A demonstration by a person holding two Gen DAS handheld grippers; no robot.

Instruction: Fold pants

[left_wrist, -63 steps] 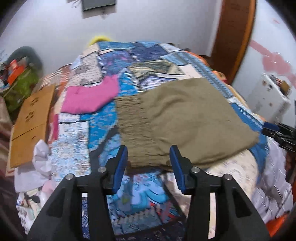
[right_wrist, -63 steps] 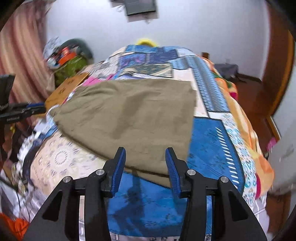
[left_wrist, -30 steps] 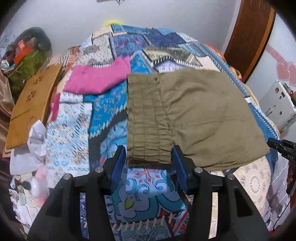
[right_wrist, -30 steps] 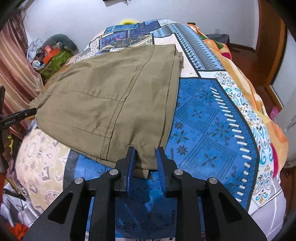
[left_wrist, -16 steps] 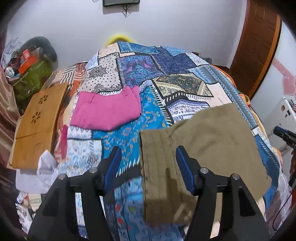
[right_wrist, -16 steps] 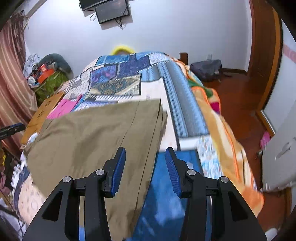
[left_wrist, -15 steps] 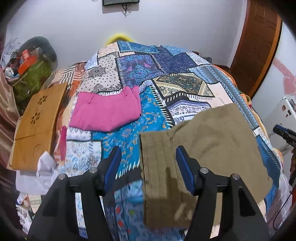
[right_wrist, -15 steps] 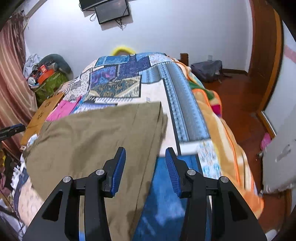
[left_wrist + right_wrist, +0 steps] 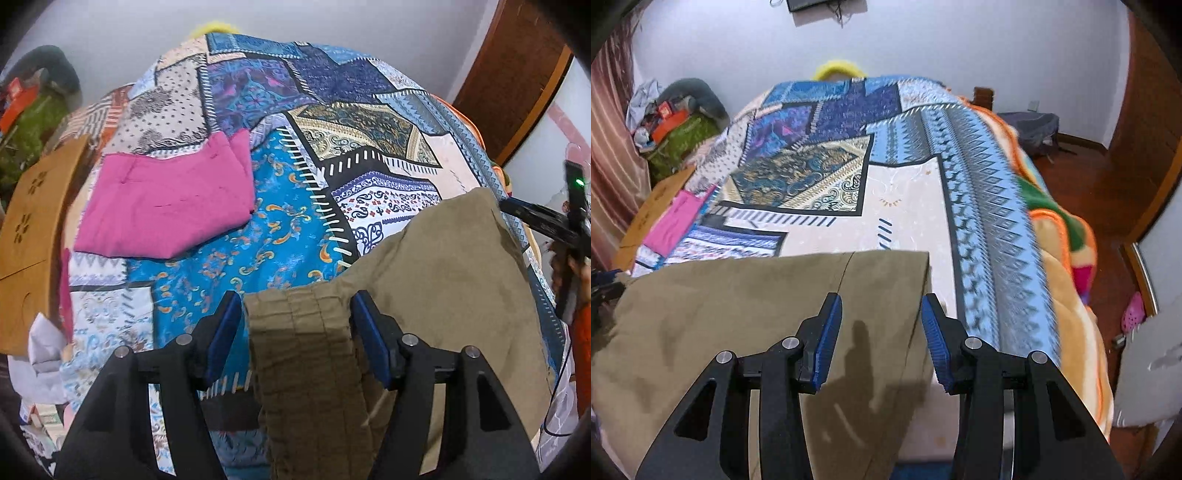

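The olive-brown pants (image 9: 436, 288) lie folded on the patchwork bed. Their pleated elastic waistband (image 9: 303, 354) lies between and below the blue pads of my left gripper (image 9: 297, 328), whose jaws stand wide apart and grip nothing. In the right wrist view the leg end of the pants (image 9: 757, 314) lies under my right gripper (image 9: 882, 334), which is also open, its fingers over the pants' right edge. The right gripper also shows at the far right of the left wrist view (image 9: 543, 221).
The patchwork bedspread (image 9: 288, 236) covers the bed. A folded pink garment (image 9: 166, 206) lies on its left side. A wooden board (image 9: 33, 229) and clutter stand left of the bed. An orange blanket (image 9: 1060, 236) and wood floor (image 9: 1108, 192) lie to the right.
Both grippers went from the near edge of the pants, where the right one narrowed, up and forward over them. Both are open now and hover above the pants.
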